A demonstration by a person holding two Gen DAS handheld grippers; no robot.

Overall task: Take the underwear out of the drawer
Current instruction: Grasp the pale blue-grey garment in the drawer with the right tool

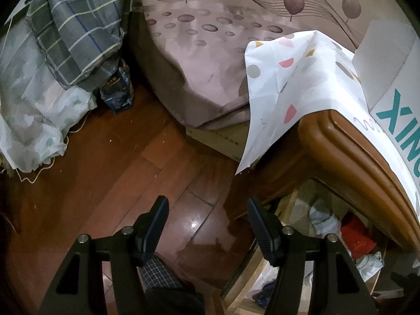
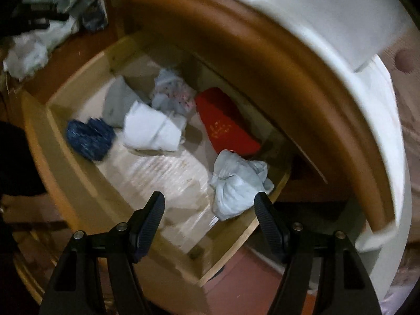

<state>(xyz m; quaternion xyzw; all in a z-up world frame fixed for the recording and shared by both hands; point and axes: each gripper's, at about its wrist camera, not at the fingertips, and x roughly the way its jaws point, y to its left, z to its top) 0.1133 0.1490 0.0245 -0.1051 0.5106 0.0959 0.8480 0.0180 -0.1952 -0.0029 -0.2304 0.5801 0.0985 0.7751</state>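
Observation:
The wooden drawer (image 2: 78,173) stands pulled open under the brown nightstand top (image 2: 302,84). Inside lie several bunched garments: a pale blue-grey one (image 2: 236,183) at the near right, a white one (image 2: 153,128), a dark blue one (image 2: 89,137), a grey one (image 2: 118,99), a patterned one (image 2: 172,92) and a red box (image 2: 225,120). My right gripper (image 2: 210,204) is open and empty, above the drawer just in front of the pale blue-grey garment. My left gripper (image 1: 207,207) is open and empty over the wooden floor, left of the drawer (image 1: 252,270).
A bed with a leaf-patterned brown sheet (image 1: 210,47) is ahead. A white dotted cloth (image 1: 288,84) hangs over the nightstand corner (image 1: 341,144), with a white box (image 1: 393,84) on top. A plaid pillow (image 1: 78,26) and white bags (image 1: 34,120) lie at the left.

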